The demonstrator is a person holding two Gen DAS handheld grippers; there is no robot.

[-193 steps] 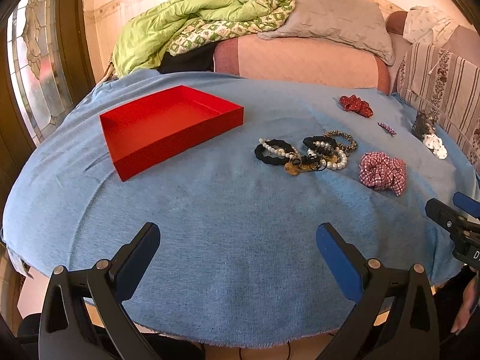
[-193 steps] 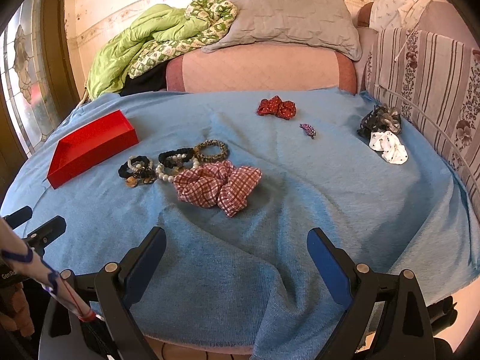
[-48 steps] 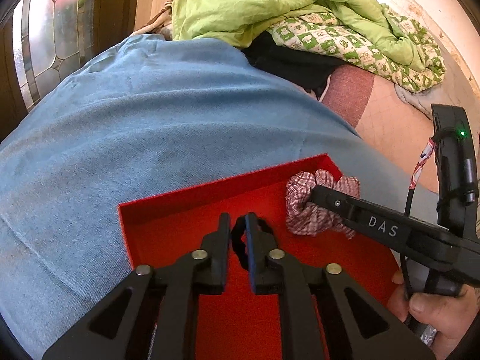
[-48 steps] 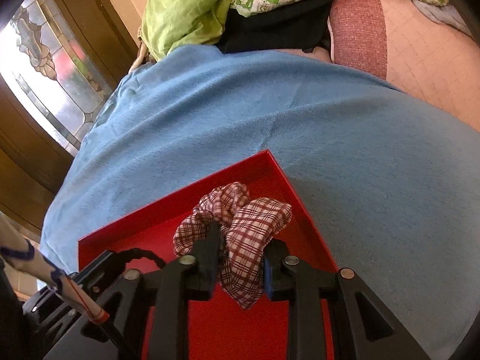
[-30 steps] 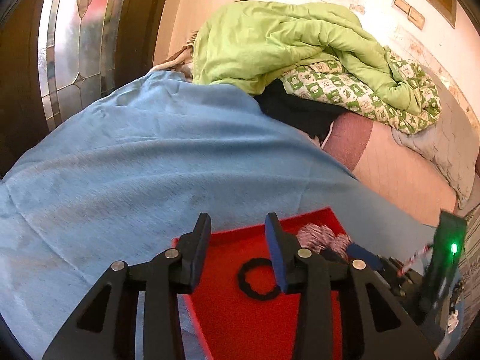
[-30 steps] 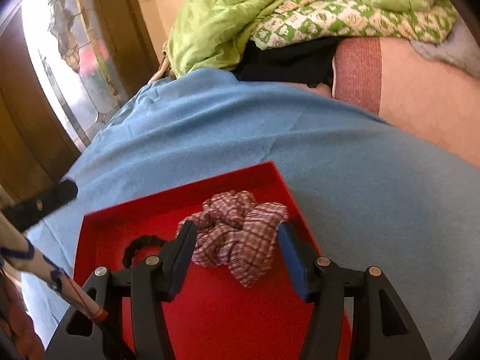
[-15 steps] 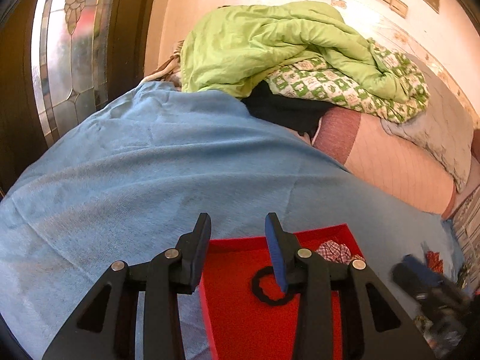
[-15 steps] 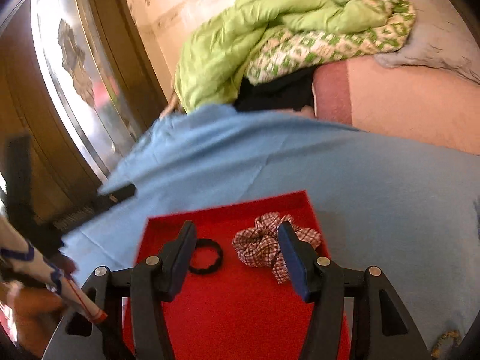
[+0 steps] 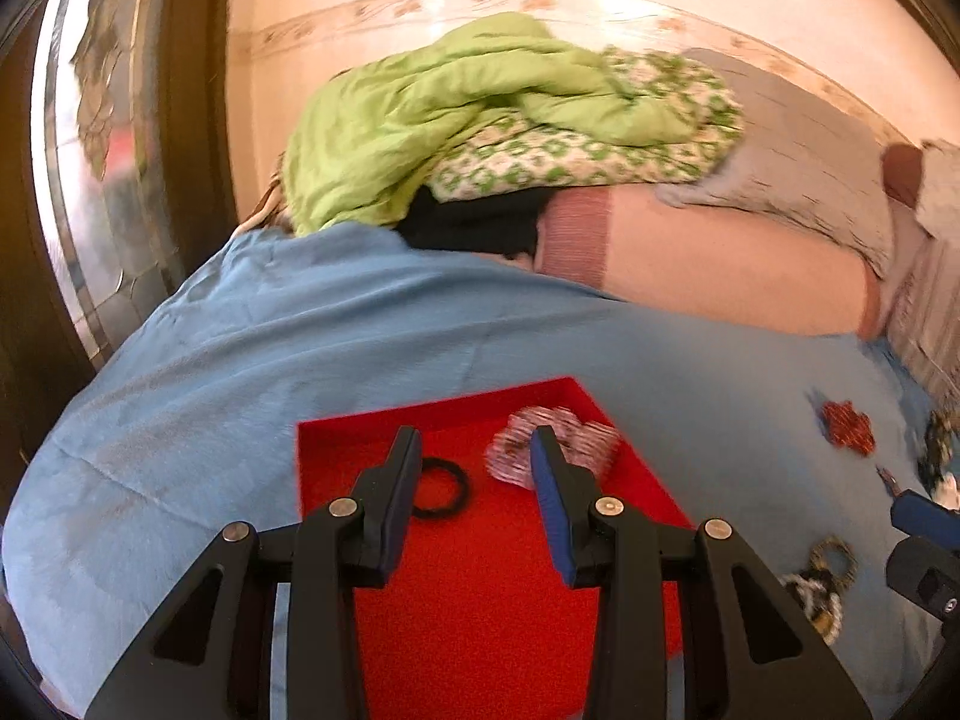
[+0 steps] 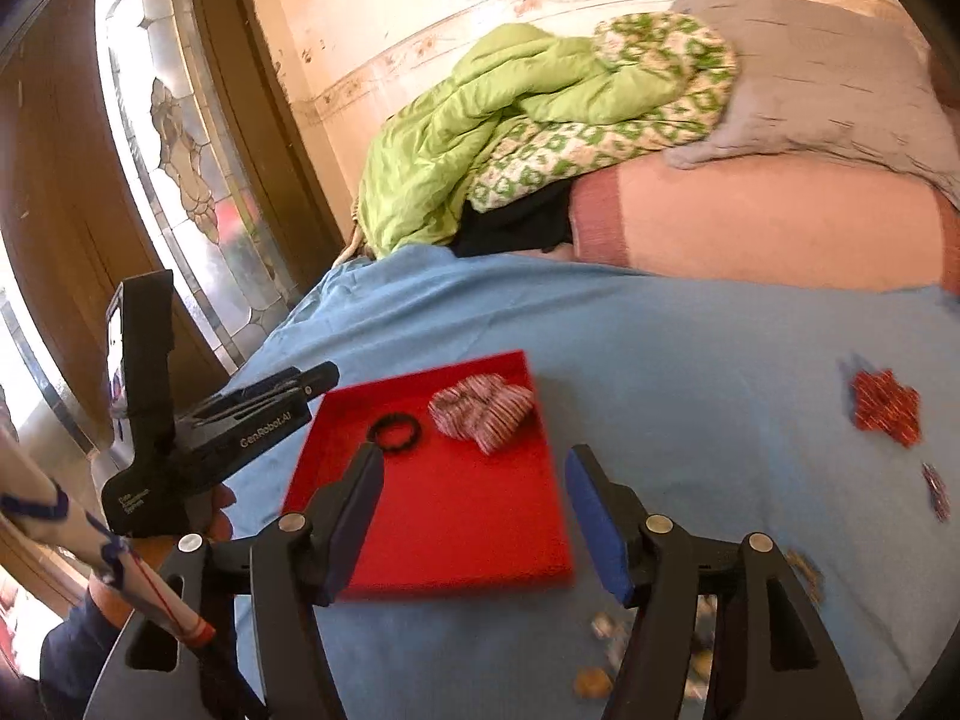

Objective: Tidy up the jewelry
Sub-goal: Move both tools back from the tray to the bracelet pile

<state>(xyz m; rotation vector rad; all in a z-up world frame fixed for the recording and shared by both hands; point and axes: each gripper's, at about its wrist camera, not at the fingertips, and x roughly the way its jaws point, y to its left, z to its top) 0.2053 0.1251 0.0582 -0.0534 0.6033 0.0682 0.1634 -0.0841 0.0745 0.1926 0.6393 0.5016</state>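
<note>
Above the red tray (image 10: 456,516), our left gripper (image 9: 474,480) hangs with jaws apart and empty; inside the tray lie the black hair tie (image 10: 394,432) and, just right of it, the plaid scrunchie (image 10: 483,411). Right of the tray, our right gripper (image 10: 474,528) is likewise spread and empty. The bracelets (image 9: 819,585) beyond the tray's right edge look tangled, so one pinch could drag several along.

A cream wall (image 10: 384,12) with a patterned border stood behind the blue-covered bed (image 10: 690,336), where a green quilt (image 10: 480,138) and grey pillow (image 10: 828,78) lay heaped, while daylight glowed through a stained-glass window (image 10: 174,138) in dark wood.
</note>
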